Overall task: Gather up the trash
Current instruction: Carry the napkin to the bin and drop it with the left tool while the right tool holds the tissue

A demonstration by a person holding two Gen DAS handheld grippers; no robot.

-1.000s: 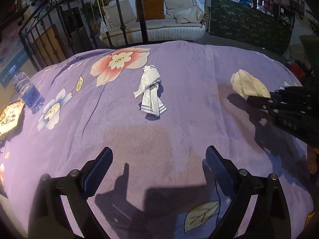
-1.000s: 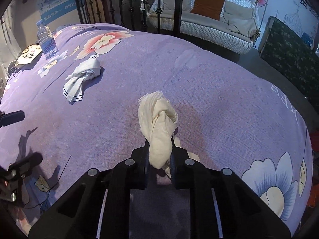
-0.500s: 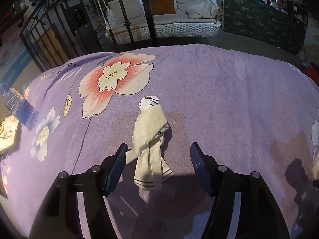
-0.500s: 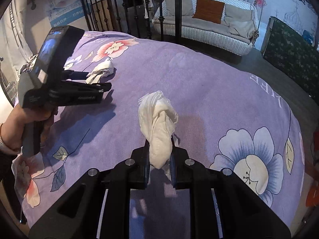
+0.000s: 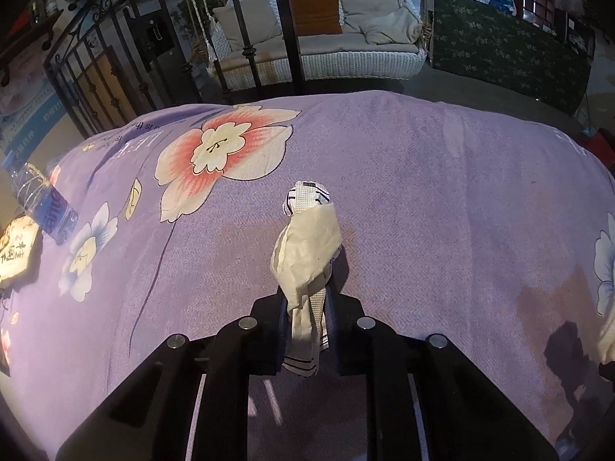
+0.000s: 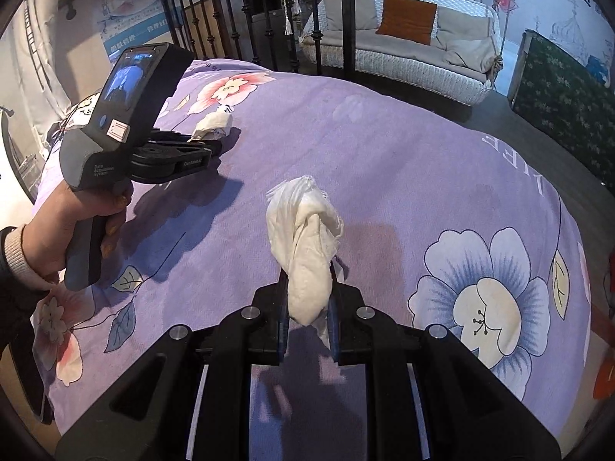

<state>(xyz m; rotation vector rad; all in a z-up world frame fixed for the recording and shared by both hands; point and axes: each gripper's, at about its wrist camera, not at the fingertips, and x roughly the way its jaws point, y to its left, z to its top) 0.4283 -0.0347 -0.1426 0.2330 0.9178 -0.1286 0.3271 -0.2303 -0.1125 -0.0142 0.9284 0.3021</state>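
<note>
A crumpled white wad with dark stripes [image 5: 307, 246] lies on the purple floral blanket [image 5: 442, 192]. My left gripper [image 5: 307, 299] is closing on the wad's near end, and its pads press it from both sides. In the right wrist view the same left gripper [image 6: 203, 146] is held by a hand [image 6: 77, 223] at the left, with the striped wad [image 6: 215, 121] at its tip. My right gripper [image 6: 307, 299] is shut on a plain white crumpled tissue [image 6: 303, 238], which sticks up above the blanket [image 6: 403, 161].
A plastic water bottle [image 5: 42, 203] lies at the blanket's left edge beside a pale printed item [image 5: 15, 253]. Black iron railings [image 5: 96, 77] and a white wicker sofa [image 5: 326, 50] stand beyond the far edge. A dark green panel [image 5: 507, 57] is at the back right.
My left gripper moved forward over the striped wad and its jaws went from wide open to pressed on it. The right gripper kept its hold on the white tissue.
</note>
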